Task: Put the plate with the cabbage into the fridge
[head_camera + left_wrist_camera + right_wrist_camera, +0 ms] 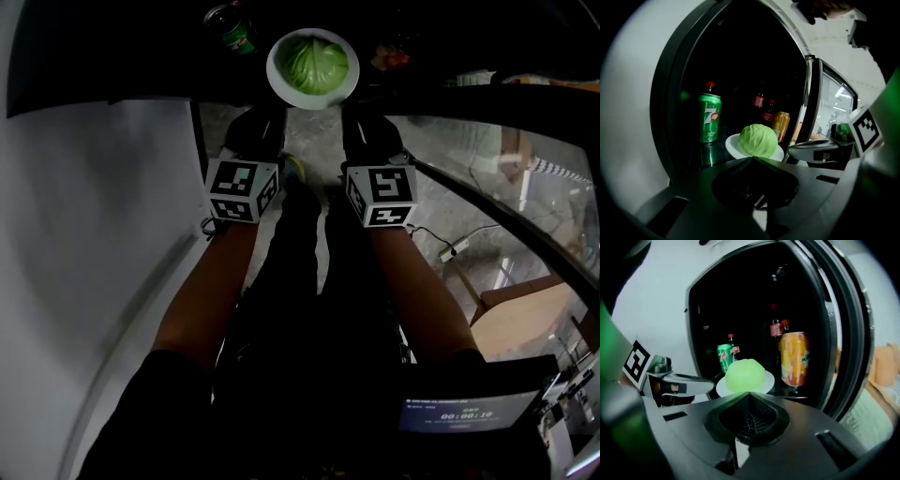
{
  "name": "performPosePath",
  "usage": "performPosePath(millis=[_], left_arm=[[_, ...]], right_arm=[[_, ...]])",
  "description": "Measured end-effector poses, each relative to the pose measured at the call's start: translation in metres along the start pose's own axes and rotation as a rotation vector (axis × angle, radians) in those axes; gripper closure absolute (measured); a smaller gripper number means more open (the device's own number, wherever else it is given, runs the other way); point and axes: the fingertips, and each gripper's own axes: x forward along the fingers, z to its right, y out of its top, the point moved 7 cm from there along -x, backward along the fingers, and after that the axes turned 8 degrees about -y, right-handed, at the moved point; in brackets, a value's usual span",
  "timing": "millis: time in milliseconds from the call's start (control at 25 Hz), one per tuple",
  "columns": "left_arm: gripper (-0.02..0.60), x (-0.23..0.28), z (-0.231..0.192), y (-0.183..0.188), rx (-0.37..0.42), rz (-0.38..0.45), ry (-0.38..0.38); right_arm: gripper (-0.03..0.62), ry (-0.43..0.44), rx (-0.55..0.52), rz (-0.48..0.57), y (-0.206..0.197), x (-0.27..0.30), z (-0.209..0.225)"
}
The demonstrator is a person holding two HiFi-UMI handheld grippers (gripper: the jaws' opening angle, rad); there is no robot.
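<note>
Entry: plate at the fridge mouth.

Jaws: my left gripper has its jaws pressed together to a point, with nothing between them. My right gripper is the same, its seam fully closed.

The task's thing: the plate with the cabbage on it lies just ahead of both sets of tips. Its near rim is hidden behind them. From the head view it lies between the two tips and a little beyond. I cannot tell whether the tips touch the rim, sit under it, or stop short. I also cannot tell whether the plate's weight is on the fridge shelf or partly on me.

Neighbours: the green can stands ahead and left of my left jaws, near the plate. The orange can stands ahead and right of my right jaws, also near. Dark bottles stand deeper in.

Risks, as I judge them:
- Closed tips have no clamp on the rim. If one side pushes harder, the plate could turn and slip off sideways.
- The cabbage is round and loose. A jolt or tilt could roll it off.
- The gap between the cans is narrow. A crooked push could knock one over.
- If the rim overhangs the shelf edge, pulling back early could drop it.
</note>
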Motion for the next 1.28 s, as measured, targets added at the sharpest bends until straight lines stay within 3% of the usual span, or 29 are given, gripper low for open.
performPosePath(millis=[440, 880, 1280], left_arm=[[0.578, 0.007, 0.004, -0.001, 0.071, -0.021, -0.004], [0.578, 0.022, -0.004, 0.011, 0.069, -0.024, -0.001], [0.578, 0.037, -0.016, 0.023, 0.049, -0.076, -0.001]], right_arm=[[0.588, 0.023, -0.004, -0.01, -0.003, 0.01, -0.008], [0.588, 0.019, -0.012, -0.006, 0.003, 0.026, -0.002], [0.588, 0.028, -0.011, -0.003, 0.013, 0.044, 0.005]])
